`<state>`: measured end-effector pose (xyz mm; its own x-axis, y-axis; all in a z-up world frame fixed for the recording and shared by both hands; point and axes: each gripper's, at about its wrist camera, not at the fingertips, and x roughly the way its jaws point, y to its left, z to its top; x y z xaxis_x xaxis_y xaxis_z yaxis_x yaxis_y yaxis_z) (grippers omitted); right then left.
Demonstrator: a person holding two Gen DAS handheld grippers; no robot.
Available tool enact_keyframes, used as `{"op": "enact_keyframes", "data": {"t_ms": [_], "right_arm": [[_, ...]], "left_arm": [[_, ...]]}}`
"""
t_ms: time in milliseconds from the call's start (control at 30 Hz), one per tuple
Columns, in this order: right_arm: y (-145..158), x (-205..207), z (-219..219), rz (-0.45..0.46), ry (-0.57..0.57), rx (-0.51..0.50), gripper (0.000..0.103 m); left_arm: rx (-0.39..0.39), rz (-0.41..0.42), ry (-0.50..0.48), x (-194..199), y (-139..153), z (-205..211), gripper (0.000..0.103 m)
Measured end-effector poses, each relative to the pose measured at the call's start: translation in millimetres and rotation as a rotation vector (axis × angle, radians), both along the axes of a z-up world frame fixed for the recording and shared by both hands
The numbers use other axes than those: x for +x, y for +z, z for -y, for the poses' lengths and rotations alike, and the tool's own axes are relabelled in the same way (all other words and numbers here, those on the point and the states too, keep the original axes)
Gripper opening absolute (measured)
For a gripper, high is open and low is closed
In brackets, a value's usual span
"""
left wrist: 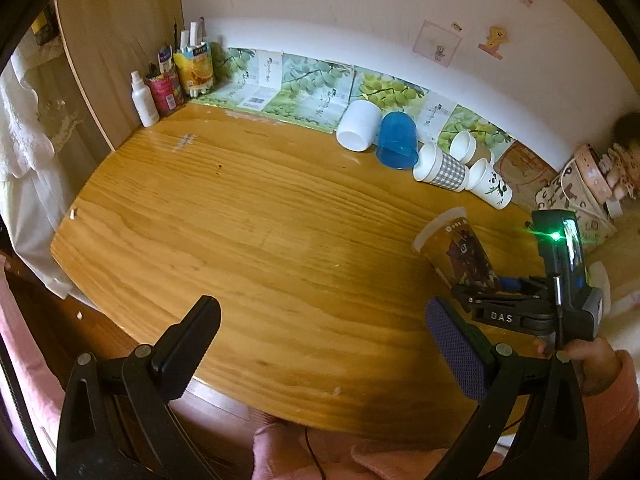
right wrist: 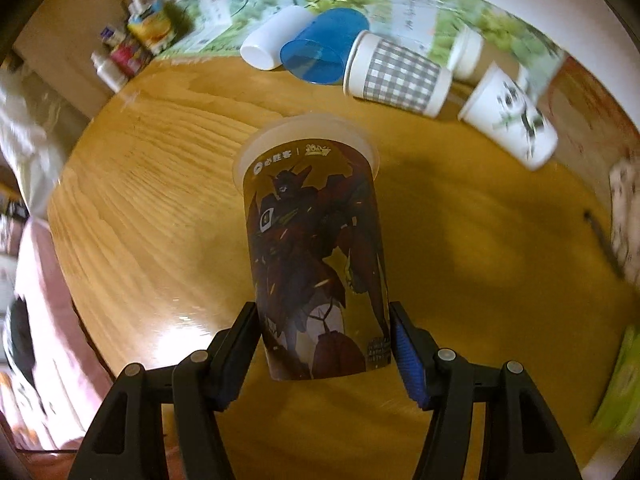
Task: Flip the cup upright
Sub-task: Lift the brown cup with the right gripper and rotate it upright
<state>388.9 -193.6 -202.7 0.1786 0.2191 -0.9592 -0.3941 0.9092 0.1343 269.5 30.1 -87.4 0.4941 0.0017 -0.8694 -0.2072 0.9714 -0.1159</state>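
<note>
A clear plastic cup with a dark robot print (right wrist: 316, 248) is clamped near its base between my right gripper's (right wrist: 324, 344) pads. Its rim points away from the camera and it is held tilted over the wooden table (right wrist: 160, 200). In the left wrist view the same cup (left wrist: 456, 252) hangs at the right, rim toward the upper left, with the right gripper (left wrist: 480, 288) behind it. My left gripper (left wrist: 320, 344) is open and empty over the near table edge.
Several cups lie on their sides along the back wall: a white one (left wrist: 358, 130), a blue one (left wrist: 398, 140), a checkered one (left wrist: 440, 168), a panda-print one (left wrist: 490, 184). Bottles and a pen holder (left wrist: 164, 88) stand in the far left corner. A bag (left wrist: 576, 196) sits at the right.
</note>
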Motion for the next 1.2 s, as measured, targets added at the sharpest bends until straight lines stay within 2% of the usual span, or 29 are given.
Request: {"op": "enact_keyframes", "data": {"t_ms": [200,667,933,1200], "right_arm": [[4,-33,-9,-0.023,-0.114,0.061,0.064],[-4,-100,-59,-0.025,-0.301,0.116,0.064],[-13,-124,-76,-0.045,-0.397,0.152,0.064],[-19,-136,-91,-0.047,-0.464,0.145,0.064]], "left_arm": [[0.035,0.006,-0.051,-19,6,-25,0.102],[0.073,-0.014,-0.19,-52,5,-65,0.102],[0.086,-0.029,-0.214,-58,-5,-90,0.102],[0.111,-0.04,-0.279,-59,-11,-91,0.102]]}}
